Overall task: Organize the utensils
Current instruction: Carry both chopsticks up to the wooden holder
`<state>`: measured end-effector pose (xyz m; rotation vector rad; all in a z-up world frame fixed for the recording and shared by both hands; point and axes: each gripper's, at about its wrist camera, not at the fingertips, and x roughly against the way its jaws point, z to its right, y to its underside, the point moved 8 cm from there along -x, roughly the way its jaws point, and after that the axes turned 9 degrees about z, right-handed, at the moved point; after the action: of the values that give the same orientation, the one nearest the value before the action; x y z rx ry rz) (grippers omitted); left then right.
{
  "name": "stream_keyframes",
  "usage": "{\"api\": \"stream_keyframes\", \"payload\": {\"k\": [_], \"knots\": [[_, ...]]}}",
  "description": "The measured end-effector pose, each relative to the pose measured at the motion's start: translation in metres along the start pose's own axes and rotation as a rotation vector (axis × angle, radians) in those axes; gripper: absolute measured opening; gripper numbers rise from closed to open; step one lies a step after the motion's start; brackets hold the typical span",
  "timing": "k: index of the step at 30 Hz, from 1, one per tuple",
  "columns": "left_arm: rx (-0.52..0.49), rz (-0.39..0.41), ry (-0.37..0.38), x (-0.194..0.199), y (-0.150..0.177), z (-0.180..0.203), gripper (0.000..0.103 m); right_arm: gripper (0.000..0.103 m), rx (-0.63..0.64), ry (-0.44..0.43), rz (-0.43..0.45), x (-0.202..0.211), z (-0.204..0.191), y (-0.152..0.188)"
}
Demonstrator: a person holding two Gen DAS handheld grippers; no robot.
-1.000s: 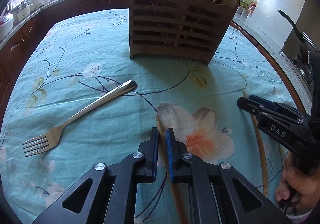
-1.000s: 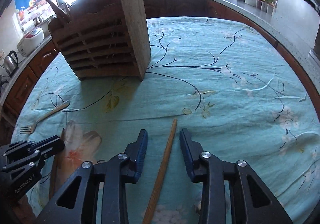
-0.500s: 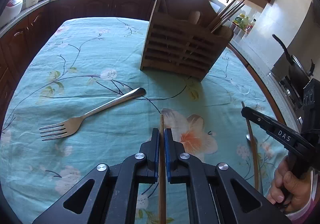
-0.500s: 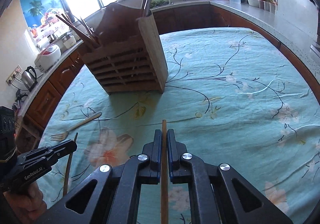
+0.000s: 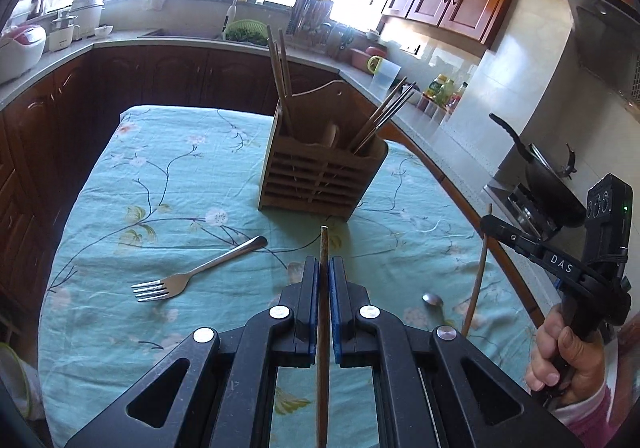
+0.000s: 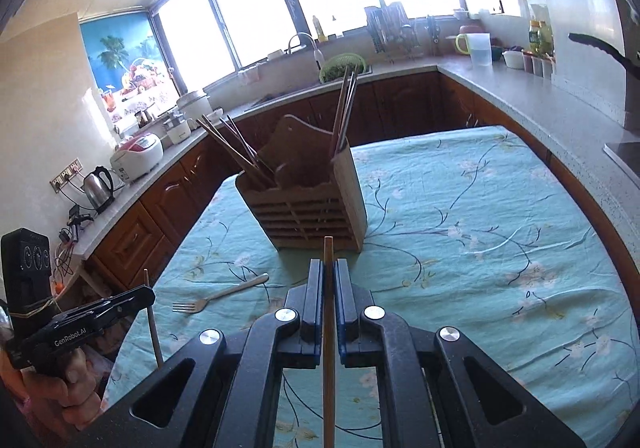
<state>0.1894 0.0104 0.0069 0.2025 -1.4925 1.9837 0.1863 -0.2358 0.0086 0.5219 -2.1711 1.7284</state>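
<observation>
Both claws are pinching: the left gripper (image 5: 324,272) has its blue pads pressed against one wooden chopstick (image 5: 323,248), and the right gripper (image 6: 328,274) clamps a second chopstick (image 6: 328,252) the same way, each stick pointing forward along the fingers and held up off the tablecloth (image 5: 160,152).

By my reading, the step in hand is the carry: both sticks are lifted and aimed toward the wooden utensil holder (image 5: 320,176), which stands near the middle of the table, toward its far edge. The next move calls for tipping each stick upright and lowering it into an open compartment at the holder's top, without knocking the chopsticks already leaning there.

Counted: two chopsticks held, one per gripper; one slatted holder with two bunches of chopsticks standing in it, too crowded to number; one steel fork (image 5: 192,276) lying on the cloth toward the left edge; one spoon bowl (image 5: 433,299) showing near the right edge, its handle hidden.
</observation>
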Motion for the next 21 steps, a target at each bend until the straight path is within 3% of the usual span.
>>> {"api": "stream_keyframes", "payload": {"k": [10,21], "knots": [[-0.005,0.098,0.033,0.036,-0.025,0.004,0.003,0.005,0.019,-0.024,0.094,0.019,-0.01,-0.039],[-0.009,0.134,0.028,0.032,-0.036,0.005,0.003,0.005,0.017,-0.022,0.109,0.015,-0.008,-0.048]]}}
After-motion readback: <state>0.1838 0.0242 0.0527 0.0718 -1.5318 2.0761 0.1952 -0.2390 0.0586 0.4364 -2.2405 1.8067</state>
